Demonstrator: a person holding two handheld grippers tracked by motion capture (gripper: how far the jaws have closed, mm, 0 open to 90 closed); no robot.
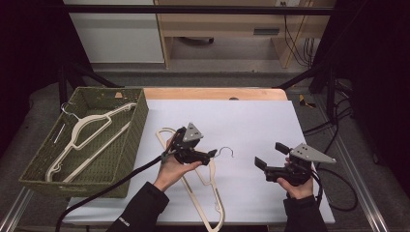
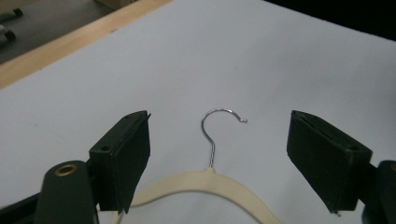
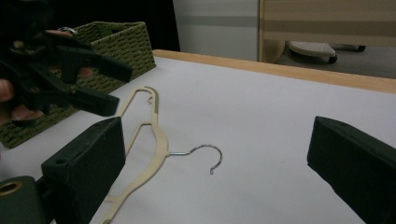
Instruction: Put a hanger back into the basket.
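**Hanger flat on sheet, both tongs open**

Cream hanger (image 1: 205,186) lies flat on the white sheet (image 1: 251,121), its metal hook (image 2: 219,126) straight ahead of your left gripper (image 1: 212,153), between the spread jaws but past their tips, not touched. Your left gripper hovers over the hanger's neck, wide open. Your right gripper (image 1: 270,155) sits to the hook's other side, apart from it, also open, holding nothing. Green woven basket (image 1: 138,121) beyond your left hand (image 1: 171,169) holds another hanger (image 1: 82,133).
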